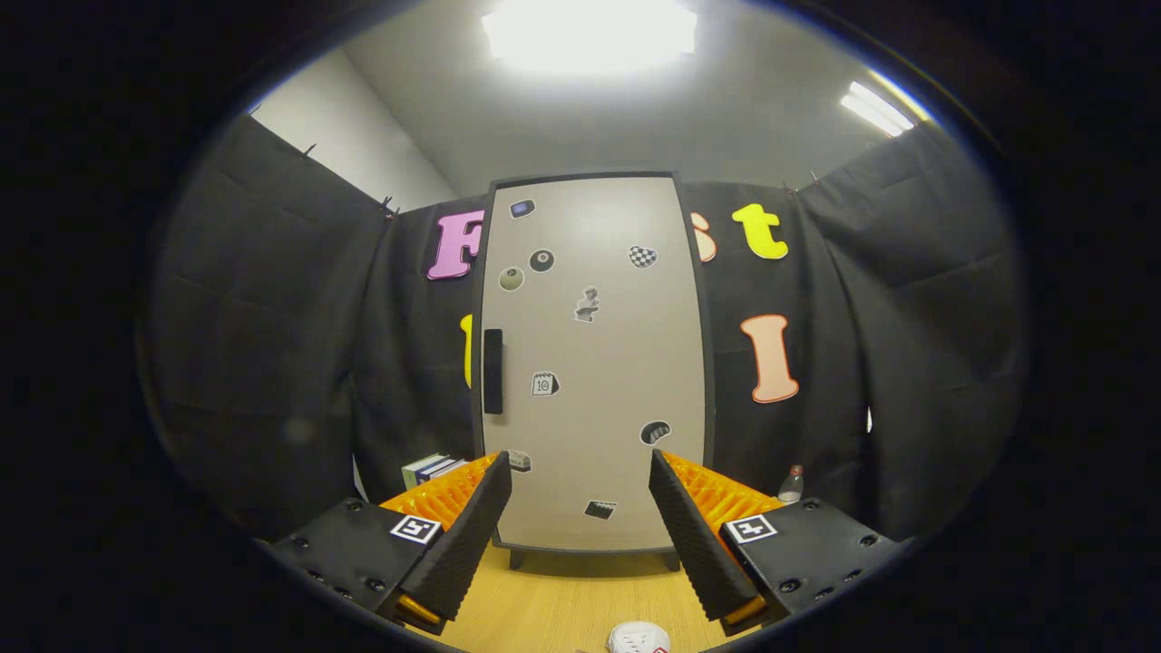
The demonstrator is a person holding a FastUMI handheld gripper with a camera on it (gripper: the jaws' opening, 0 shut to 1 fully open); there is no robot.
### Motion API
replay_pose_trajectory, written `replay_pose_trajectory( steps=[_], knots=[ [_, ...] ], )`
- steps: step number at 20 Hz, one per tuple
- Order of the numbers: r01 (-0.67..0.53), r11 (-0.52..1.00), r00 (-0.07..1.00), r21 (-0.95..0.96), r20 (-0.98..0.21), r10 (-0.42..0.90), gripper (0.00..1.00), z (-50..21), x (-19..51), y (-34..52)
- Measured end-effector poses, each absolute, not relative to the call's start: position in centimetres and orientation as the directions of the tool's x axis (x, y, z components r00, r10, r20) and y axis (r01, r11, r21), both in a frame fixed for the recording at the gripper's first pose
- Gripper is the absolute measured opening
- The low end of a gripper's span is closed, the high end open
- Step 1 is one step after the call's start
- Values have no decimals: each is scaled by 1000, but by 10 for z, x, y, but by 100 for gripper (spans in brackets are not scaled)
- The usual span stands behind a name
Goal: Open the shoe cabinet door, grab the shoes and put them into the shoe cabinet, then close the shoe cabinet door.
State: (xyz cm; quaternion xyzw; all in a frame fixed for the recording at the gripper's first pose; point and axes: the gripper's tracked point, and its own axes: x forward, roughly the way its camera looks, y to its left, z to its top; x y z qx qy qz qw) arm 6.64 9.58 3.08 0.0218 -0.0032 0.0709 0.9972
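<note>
Facing shoe cabinet, door shut; rigid panel, likely light. Hold: dark handle, 9 o'clock edge. Gripper fingers apart, empty. Shoe at 6 o'clock on counter, probably soft.

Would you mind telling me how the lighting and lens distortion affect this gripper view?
Gripper view: the ceiling light blows out to glare; the fisheye bows the shoe cabinet door outward; the door handle and stickers stay sharp; the open gripper holds nothing.
</note>
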Motion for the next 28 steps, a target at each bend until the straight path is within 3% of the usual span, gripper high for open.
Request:
replay_pose_trajectory(
  steps=[10, 15, 22, 28],
  knots=[
    [-229, 973, 965, 16, 133, 225, 98, 88, 149, 195],
    [-202, 979, 965, -8, 166, 201, 97, 106, 198, 218],
    [-156, 988, 981, -17, 118, 157, 97, 96, 269, 238],
    [-123, 992, 992, -1, -24, 123, 95, 57, 315, 240]
  ],
)
